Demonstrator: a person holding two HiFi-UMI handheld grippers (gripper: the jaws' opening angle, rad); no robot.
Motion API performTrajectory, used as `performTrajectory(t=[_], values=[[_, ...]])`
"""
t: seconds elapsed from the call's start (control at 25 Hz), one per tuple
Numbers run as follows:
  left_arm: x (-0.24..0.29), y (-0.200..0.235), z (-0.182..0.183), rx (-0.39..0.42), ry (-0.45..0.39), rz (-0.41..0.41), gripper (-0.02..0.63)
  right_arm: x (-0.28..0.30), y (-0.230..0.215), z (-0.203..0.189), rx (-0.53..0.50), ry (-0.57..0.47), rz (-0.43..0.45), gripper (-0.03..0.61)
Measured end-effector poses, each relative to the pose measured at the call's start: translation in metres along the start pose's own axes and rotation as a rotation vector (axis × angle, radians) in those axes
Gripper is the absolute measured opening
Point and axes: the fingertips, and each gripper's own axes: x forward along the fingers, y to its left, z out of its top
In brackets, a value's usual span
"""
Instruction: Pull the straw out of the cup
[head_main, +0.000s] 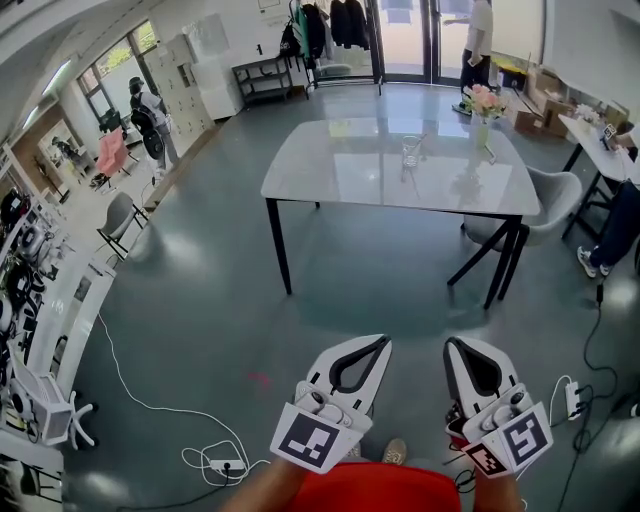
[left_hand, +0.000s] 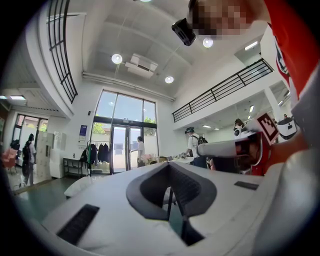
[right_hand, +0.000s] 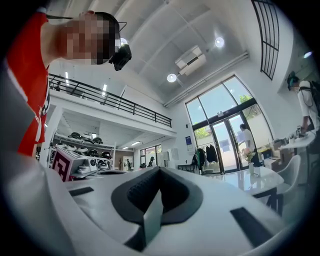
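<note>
A clear glass cup stands far off on the white table, right of its middle; a straw in it is too small to make out. My left gripper and right gripper are held side by side low in the head view, well short of the table, over the floor. Both are shut with nothing between the jaws. In the left gripper view the left gripper points level toward the room. The right gripper in its own view tips slightly upward. The cup shows in neither gripper view.
A vase of pink flowers stands on the table's far right. A grey chair sits at its right end, beside a seated person's legs. White cables and a power strip lie on the floor at lower left. Shelving lines the left wall.
</note>
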Motion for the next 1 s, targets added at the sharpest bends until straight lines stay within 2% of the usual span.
performTrajectory(t=[0.72, 1.0], values=[[0.048, -0.026, -0.004, 0.035, 0.021, 0.061, 0.026, -0.019, -0.063, 0.003, -0.01, 0.0, 0.032, -0.009], [0.072, -0.014, -0.003, 0.039, 0.023, 0.075, 0.026, -0.007, -0.089, 0.001, 0.003, -0.006, 0.028, -0.009]])
